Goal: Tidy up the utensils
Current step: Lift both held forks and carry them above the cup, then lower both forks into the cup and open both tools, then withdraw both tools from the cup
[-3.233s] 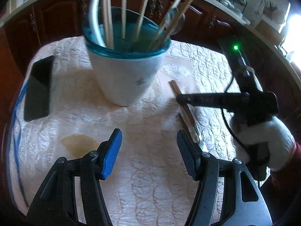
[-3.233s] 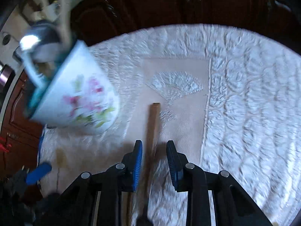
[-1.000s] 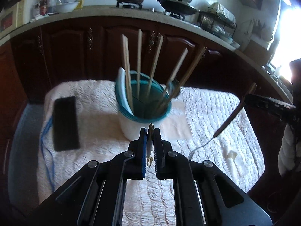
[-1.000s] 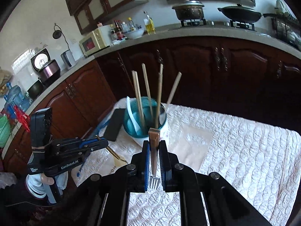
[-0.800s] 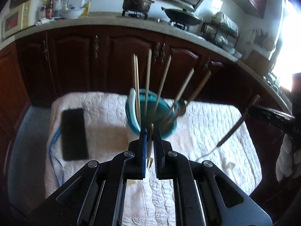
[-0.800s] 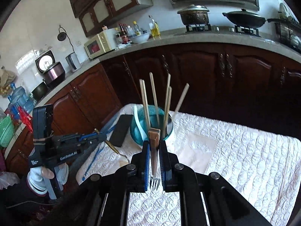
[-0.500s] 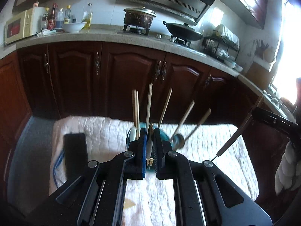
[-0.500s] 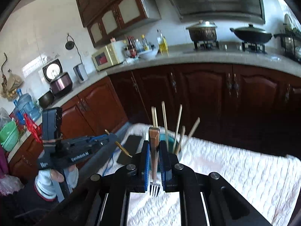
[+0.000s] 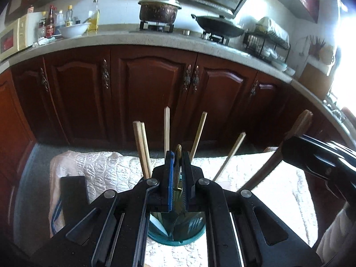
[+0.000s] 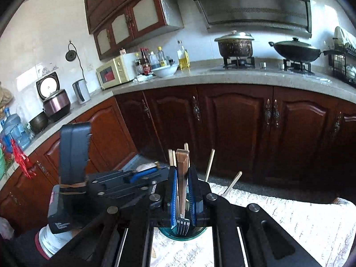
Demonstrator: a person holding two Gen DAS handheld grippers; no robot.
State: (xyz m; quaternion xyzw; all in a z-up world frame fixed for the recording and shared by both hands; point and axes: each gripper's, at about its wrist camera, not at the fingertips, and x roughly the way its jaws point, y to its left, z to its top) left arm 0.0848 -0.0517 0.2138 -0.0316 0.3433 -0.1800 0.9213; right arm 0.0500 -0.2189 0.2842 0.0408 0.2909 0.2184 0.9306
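Note:
My left gripper (image 9: 178, 155) is shut on a gold fork (image 9: 178, 178), handle up and tines down, straight over the teal-rimmed cup (image 9: 178, 240). Several chopsticks (image 9: 142, 149) stand in that cup. In the right wrist view my right gripper (image 10: 182, 169) is shut on a wood-handled fork (image 10: 182, 178), its tines hanging just above the cup (image 10: 184, 237). The left gripper (image 10: 155, 171) reaches in from the left beside it. In the left wrist view the right gripper (image 9: 289, 144) and its wood-handled fork (image 9: 300, 122) come in from the right.
The cup stands on a table under a white quilted cloth (image 9: 100, 169). A black phone (image 9: 73, 198) and a blue cable (image 9: 55, 209) lie at the left. Dark wooden cabinets (image 9: 151, 93) and a counter with pots are behind. A gloved hand (image 10: 51, 238) holds the left gripper.
Both grippers have risen and drawn in over the cup, each still holding its fork. The cup has slid down in both views to under the jaws.

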